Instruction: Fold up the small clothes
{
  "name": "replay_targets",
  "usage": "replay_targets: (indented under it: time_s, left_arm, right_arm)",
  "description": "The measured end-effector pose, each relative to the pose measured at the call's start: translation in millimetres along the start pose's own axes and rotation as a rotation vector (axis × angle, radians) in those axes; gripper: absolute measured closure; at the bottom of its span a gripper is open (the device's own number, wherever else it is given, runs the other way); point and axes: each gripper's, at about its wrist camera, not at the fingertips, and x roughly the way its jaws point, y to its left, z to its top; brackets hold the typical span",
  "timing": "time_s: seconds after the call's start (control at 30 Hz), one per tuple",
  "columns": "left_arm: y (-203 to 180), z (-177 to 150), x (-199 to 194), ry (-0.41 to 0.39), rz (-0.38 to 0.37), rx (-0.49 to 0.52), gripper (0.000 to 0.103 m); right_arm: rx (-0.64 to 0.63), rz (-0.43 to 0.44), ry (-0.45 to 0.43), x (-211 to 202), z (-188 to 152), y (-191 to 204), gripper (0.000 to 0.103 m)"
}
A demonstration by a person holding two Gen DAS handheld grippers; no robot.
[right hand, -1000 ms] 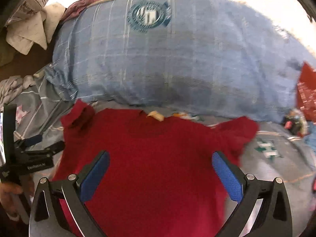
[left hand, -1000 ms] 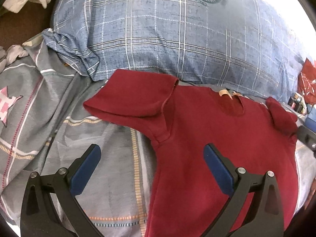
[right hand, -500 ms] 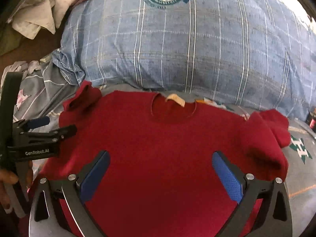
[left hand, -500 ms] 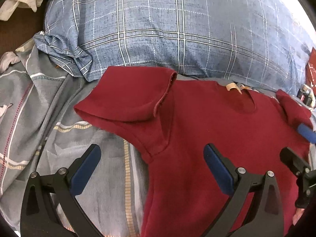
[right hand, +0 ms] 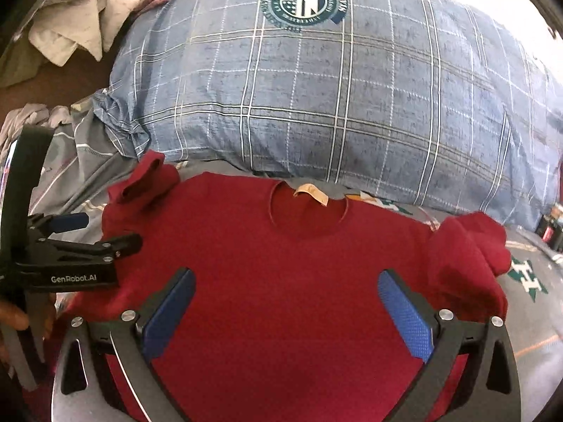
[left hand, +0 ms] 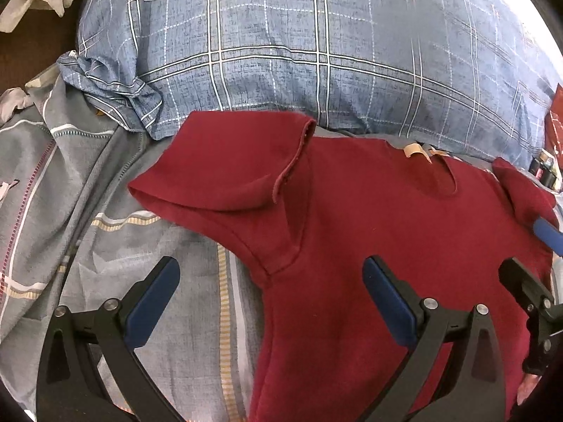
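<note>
Nearest the left wrist camera, left gripper [left hand: 271, 299] with jaws wide, nothing between them; left blue pad [left hand: 153, 307] over the grey striped bedsheet [left hand: 105, 246], right pad above red cloth. From the right wrist view, right gripper [right hand: 286, 313] likewise spread wide and empty, both pads over the body of the red T-shirt [right hand: 292, 263].

T-shirt lies flat on the bed, front up, neck toward the pillow, tan neck label [right hand: 311, 193] showing inside the collar. Shirt's sleeve on the left gripper's side [left hand: 225, 172] lies spread outward onto the sheet, its hem edge curled up. Sleeve on the other side [right hand: 471, 249] bunched and rumpled.

Each gripper shows in the other's view: left gripper at the shirt's left edge near the armpit, branded body, a hand partly visible below it; right gripper's tips at the far right edge of the left view.

Beyond the collar, blue plaid pillow [right hand: 334, 98] with a round crest [right hand: 304, 3], touching or just behind the shirt's top edge. Farther left, pale crumpled cloth [right hand: 74, 24].
</note>
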Motion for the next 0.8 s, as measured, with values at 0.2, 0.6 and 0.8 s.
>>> replay_targets:
  time_s: [0.2,0.6,0.8]
  left_arm:
    - [-2,-1,1,0.002,0.006,0.015,0.000]
    - [0,-1,3,0.008,0.008,0.002,0.000]
    - [0,-1,3,0.007,0.012,0.004,0.000]
  right_arm:
    - [0.025,-0.051,0.060,11,-5,-4,0.000]
    - [0.128,-0.034,0.143,26,-13,-17,0.000]
    - [0.127,-0.045,0.149,27,-14,-17,0.000]
